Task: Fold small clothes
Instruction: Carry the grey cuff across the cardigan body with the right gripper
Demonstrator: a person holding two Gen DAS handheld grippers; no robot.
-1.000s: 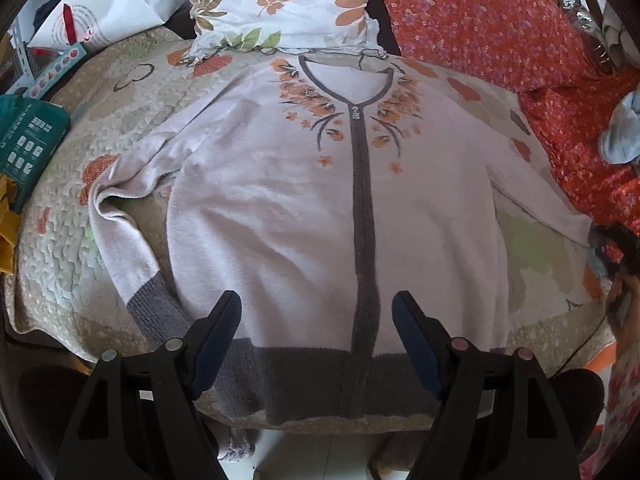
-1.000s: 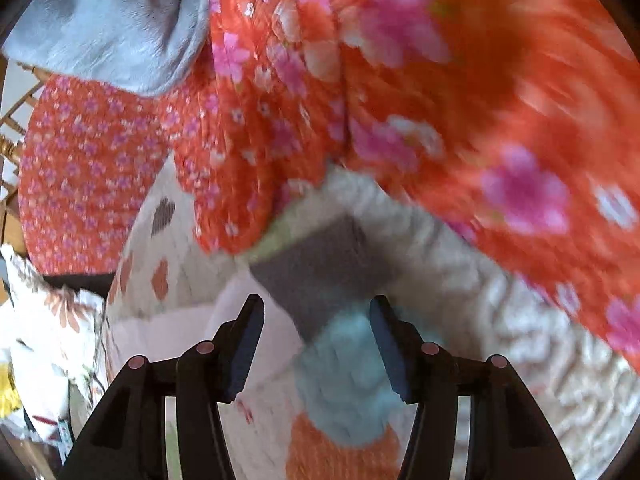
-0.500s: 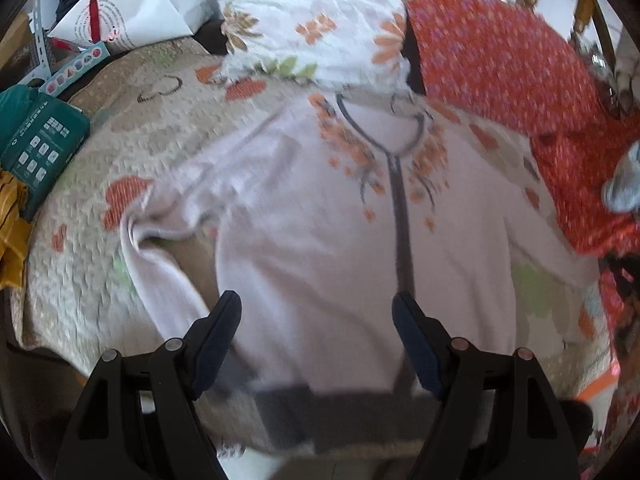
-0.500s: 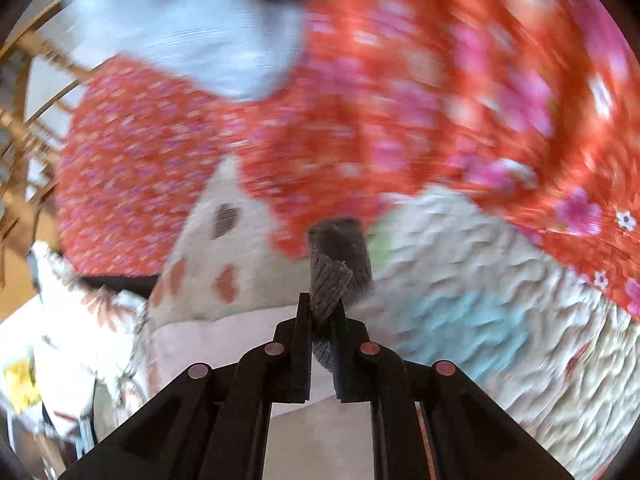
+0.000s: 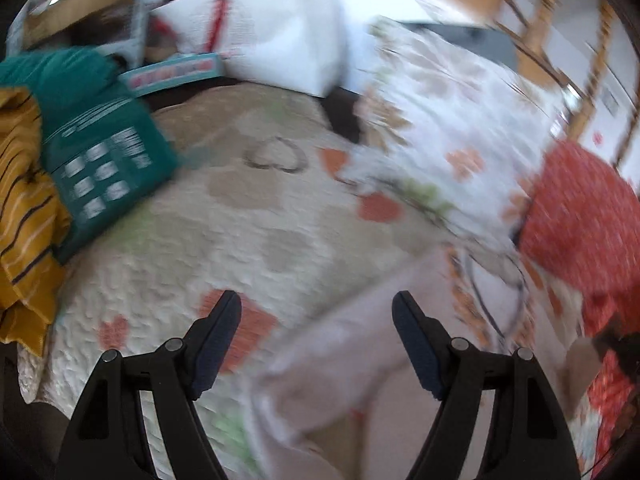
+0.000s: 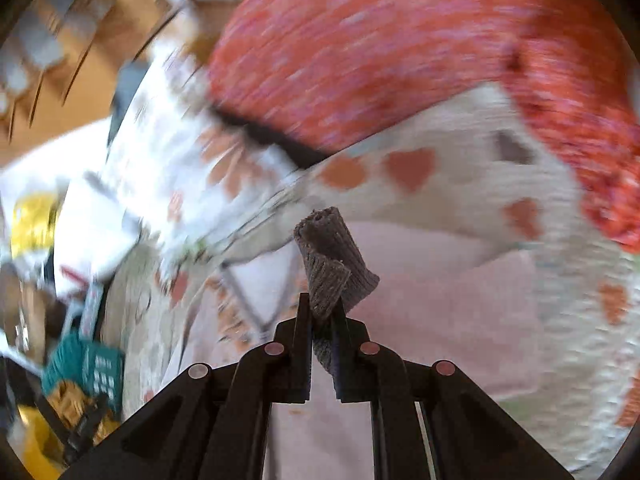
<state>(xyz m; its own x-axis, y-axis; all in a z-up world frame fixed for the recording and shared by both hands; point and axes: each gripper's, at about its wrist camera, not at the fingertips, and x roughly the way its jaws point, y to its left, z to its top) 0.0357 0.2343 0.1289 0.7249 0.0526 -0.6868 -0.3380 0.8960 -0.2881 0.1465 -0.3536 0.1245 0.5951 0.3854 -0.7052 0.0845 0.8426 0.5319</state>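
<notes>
A pale pink cardigan (image 6: pixel 440 308) with grey trim and an orange flower neckline lies on a quilted bedspread (image 6: pixel 460 184). My right gripper (image 6: pixel 322 308) is shut on the grey ribbed sleeve cuff (image 6: pixel 330 256), which sticks up between the fingers above the cardigan's body. In the blurred left wrist view the cardigan's shoulder and sleeve (image 5: pixel 360 344) lie at the lower right. My left gripper (image 5: pixel 316 316) stands open above the quilt (image 5: pixel 200 264) and the sleeve's edge, with nothing pinched.
A teal box (image 5: pixel 104 160) and mustard striped cloth (image 5: pixel 24 216) lie at the left. A white bag (image 5: pixel 280 40) and floral pillow (image 5: pixel 440 128) sit behind. Red floral fabric (image 5: pixel 580 208), the same red fabric (image 6: pixel 400 52), covers the right side.
My right gripper closed on the grey cuff and lifted it over the cardigan's body. My left gripper swung left, from above the cardigan's hem toward the sleeve and shoulder, still open.
</notes>
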